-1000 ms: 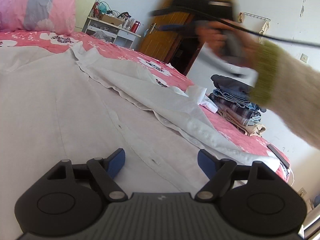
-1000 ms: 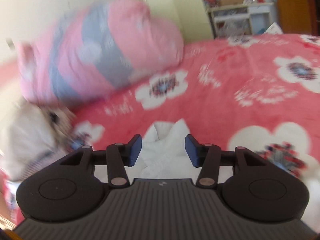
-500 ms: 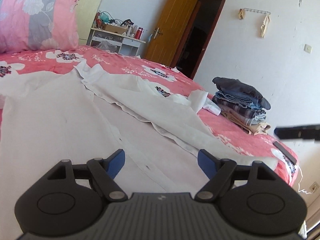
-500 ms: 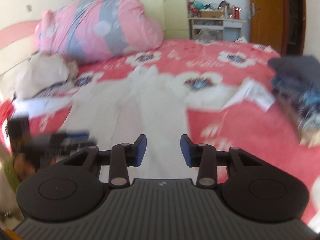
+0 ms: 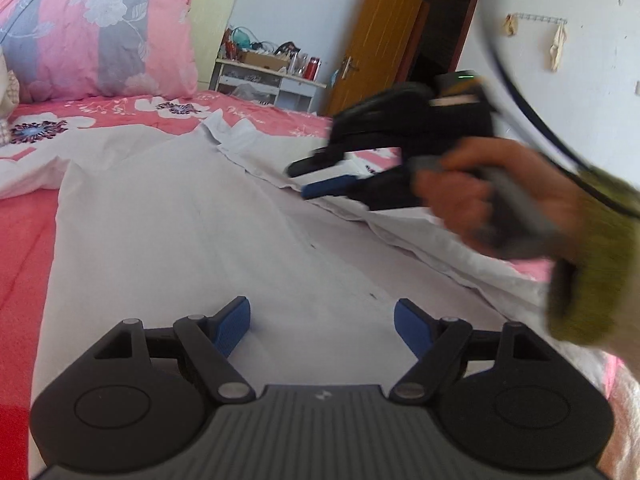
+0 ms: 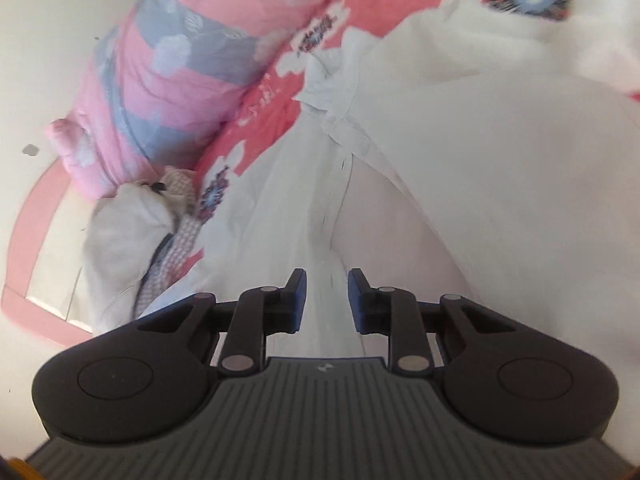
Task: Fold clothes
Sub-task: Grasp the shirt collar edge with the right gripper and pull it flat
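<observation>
The task item is one white button-front shirt (image 5: 168, 216), spread flat on a red bedsheet (image 5: 24, 240) printed with white flowers. The fabric is thin, pale and lightly creased; the button placket shows as a straight seam with small dark buttons along it.

Count: one shirt, two grippers, one pink-and-grey floral pillow (image 5: 92, 28), one crumpled pale garment (image 6: 124, 236) beside the pillow in the right wrist view, one wooden door (image 5: 376, 36) standing open, one white shelf unit (image 5: 268, 80) at upper centre.

Orientation: in the left wrist view the shirt's long axis runs from the lower centre of the frame to the collar (image 5: 228, 128) at upper centre. In the right wrist view the placket runs from lower centre up to the collar (image 6: 324, 76) at upper centre.

Left gripper (image 5: 322, 322): jaws wide apart, nothing between the pads; shirt fabric lies beneath them.

Right gripper (image 6: 327, 294): jaws narrowed to a small gap and have just been closing. The placket fabric lies in line with the gap; whether the pads press on it cannot be told. In the left wrist view this gripper (image 5: 320, 180) is at centre right over the shirt's far edge, carried by a hand (image 5: 476, 196) in an olive cuff (image 5: 592, 264).
</observation>
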The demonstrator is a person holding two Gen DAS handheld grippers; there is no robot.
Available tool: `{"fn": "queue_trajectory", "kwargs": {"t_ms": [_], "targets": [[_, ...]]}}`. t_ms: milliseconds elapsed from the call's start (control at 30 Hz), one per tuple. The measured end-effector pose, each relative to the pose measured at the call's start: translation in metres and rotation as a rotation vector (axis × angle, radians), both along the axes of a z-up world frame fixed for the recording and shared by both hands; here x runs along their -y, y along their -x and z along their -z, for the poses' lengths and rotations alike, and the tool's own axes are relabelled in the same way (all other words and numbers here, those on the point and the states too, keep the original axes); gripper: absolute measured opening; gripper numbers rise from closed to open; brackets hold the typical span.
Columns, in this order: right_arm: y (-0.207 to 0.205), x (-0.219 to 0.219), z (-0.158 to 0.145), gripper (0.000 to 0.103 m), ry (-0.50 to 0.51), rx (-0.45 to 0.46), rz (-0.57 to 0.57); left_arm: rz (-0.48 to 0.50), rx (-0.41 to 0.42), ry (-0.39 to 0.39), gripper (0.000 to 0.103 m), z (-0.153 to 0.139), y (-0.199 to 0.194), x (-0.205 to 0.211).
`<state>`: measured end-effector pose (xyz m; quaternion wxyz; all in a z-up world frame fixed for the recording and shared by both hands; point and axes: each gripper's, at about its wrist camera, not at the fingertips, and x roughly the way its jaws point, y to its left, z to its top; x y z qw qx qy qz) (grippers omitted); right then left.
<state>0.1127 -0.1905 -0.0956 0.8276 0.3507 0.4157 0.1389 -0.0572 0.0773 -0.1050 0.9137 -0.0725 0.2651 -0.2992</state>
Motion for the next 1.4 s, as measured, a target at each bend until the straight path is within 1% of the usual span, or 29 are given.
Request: {"fn": "queue_trajectory", "kwargs": {"t_ms": [133, 233, 400, 500, 533, 600, 667, 700, 733, 800, 867, 900, 1000, 1067, 1100, 1167, 1267, 1367, 1400], "targets": [[-0.055, -0.007, 0.02, 0.024, -0.025, -0.081, 0.053, 0.022, -0.003, 0.045, 0.081, 0.003, -0.001, -0.005], [-0.077, -0.015, 0.028, 0.022, -0.03, -0.099, 0.042, 0.028, -0.005, 0.069, 0.081, 0.005, -0.001, -0.007], [-0.09, -0.027, 0.026, 0.022, 0.016, -0.072, 0.001, 0.038, 0.01, 0.057, 0.081, 0.005, 0.001, -0.005], [-0.095, -0.028, 0.025, 0.016, 0.013, -0.069, -0.019, 0.04, 0.01, 0.058, 0.081, 0.005, 0.001, -0.004], [-0.095, -0.026, 0.026, 0.016, 0.0, -0.074, -0.018, 0.04, 0.011, 0.058, 0.081, 0.005, 0.002, -0.004], [-0.096, -0.021, 0.031, 0.016, -0.069, -0.097, 0.004, 0.039, 0.012, 0.058, 0.081, 0.005, 0.005, -0.004], [-0.097, -0.017, 0.036, 0.015, -0.112, -0.112, 0.021, 0.039, 0.013, 0.058, 0.081, 0.005, 0.007, -0.003], [-0.097, -0.018, 0.037, 0.01, -0.103, -0.106, 0.019, 0.038, 0.013, 0.058, 0.081, 0.005, 0.008, -0.003], [-0.096, -0.02, 0.036, 0.003, -0.072, -0.094, 0.015, 0.038, 0.013, 0.058, 0.081, 0.005, 0.008, -0.003], [-0.094, -0.029, 0.029, 0.0, 0.016, -0.051, -0.014, 0.038, 0.013, 0.059, 0.081, 0.005, 0.008, -0.002], [-0.092, -0.04, 0.016, 0.0, 0.144, 0.017, -0.056, 0.037, 0.013, 0.059, 0.081, 0.005, 0.008, -0.002], [-0.09, -0.047, 0.007, 0.0, 0.227, 0.063, -0.082, 0.037, 0.014, 0.059, 0.081, 0.005, 0.008, -0.002], [-0.083, -0.072, -0.017, 0.0, 0.52, 0.197, -0.158, 0.041, 0.016, 0.055, 0.081, 0.005, 0.008, 0.0], [-0.083, -0.083, -0.023, 0.0, 0.663, 0.24, -0.209, 0.044, 0.016, 0.054, 0.081, 0.005, 0.008, -0.001], [-0.085, -0.087, -0.021, 0.0, 0.714, 0.243, -0.226, 0.045, 0.016, 0.053, 0.081, 0.005, 0.008, -0.001], [-0.089, -0.092, -0.014, 0.0, 0.801, 0.238, -0.253, 0.048, 0.017, 0.05, 0.081, 0.005, 0.008, -0.001], [-0.093, -0.096, 0.005, 0.0, 0.874, 0.215, -0.284, 0.052, 0.02, 0.047, 0.081, 0.004, 0.008, 0.0], [-0.09, -0.101, 0.006, 0.0, 0.929, 0.236, -0.293, 0.056, 0.02, 0.048, 0.082, 0.005, 0.006, 0.0], [-0.088, -0.099, 0.0, 0.001, 0.928, 0.245, -0.28, 0.057, 0.019, 0.049, 0.082, 0.005, 0.006, 0.0]]}}
